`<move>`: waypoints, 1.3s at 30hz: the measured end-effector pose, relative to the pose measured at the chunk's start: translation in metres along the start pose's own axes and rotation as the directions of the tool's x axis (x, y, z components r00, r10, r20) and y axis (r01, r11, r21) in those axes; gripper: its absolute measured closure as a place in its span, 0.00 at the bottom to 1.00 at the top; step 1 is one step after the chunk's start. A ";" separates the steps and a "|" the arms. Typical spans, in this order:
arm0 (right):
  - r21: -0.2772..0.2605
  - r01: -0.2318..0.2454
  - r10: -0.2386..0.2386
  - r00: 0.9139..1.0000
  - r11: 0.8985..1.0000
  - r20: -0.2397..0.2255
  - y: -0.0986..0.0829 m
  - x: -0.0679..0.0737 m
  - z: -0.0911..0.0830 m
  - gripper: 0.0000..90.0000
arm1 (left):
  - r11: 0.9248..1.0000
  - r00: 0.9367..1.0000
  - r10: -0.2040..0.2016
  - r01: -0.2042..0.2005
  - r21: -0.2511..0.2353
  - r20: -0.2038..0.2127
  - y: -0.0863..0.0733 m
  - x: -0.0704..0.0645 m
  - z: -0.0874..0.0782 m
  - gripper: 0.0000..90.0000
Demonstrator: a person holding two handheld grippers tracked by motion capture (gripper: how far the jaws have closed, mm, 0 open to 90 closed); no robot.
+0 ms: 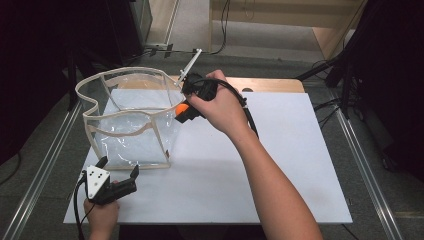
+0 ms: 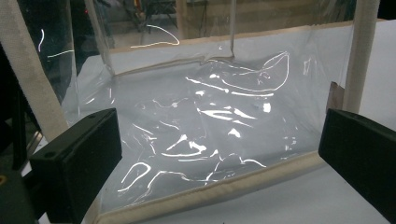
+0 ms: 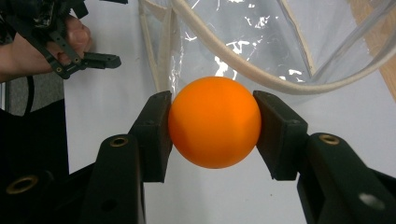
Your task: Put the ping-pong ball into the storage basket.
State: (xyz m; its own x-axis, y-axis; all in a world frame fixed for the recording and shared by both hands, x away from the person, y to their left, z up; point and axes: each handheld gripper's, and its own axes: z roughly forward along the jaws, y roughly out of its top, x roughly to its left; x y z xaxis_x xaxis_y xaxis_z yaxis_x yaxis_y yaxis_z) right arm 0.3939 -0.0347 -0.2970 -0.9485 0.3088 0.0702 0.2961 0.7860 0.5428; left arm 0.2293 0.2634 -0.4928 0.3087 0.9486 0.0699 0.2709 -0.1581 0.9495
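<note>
A: What's at the near left?
B: The left gripper (image 1: 119, 169), jaws spread, facing the clear bag's (image 1: 131, 131) near wall.
A: And further right?
B: The right gripper (image 3: 214, 122) pinches the orange ball (image 3: 214, 122) at the bag's far right rim, above the white table (image 1: 280, 165)

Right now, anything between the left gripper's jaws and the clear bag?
Nothing. In the left gripper view the open left gripper faces the clear bag with only bare white table between. The right gripper holds the orange ball.

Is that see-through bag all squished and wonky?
Yes. The clear plastic bag sags: its cream rim dips and wavers at the left, and its wrinkled walls buckle. Nothing is spilled; the orange ball sits gripped in the right gripper.
</note>
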 end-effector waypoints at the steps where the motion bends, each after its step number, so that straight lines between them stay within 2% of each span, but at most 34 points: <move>1: -0.003 0.002 -0.002 1.000 1.000 0.000 0.001 0.000 0.000 0.53 | 1.000 1.000 0.001 -0.001 0.000 0.000 0.000 0.000 0.000 0.00; 22: -0.026 0.010 -0.010 1.000 1.000 -0.003 0.015 -0.003 -0.005 0.53 | 1.000 1.000 0.003 -0.003 0.005 0.002 0.000 0.000 0.000 0.00; 39: -0.019 0.018 -0.018 1.000 1.000 0.004 0.029 -0.006 -0.008 0.53 | 1.000 1.000 0.002 -0.002 0.007 0.002 0.000 0.001 0.000 0.00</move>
State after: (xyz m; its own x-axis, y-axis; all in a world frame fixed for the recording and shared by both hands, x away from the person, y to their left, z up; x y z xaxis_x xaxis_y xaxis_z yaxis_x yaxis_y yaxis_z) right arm 0.4073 -0.0176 -0.2748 -0.9532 0.2967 0.0574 0.2769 0.7813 0.5594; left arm 0.2296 0.2640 -0.4926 0.3113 0.9476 0.0712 0.2769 -0.1622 0.9471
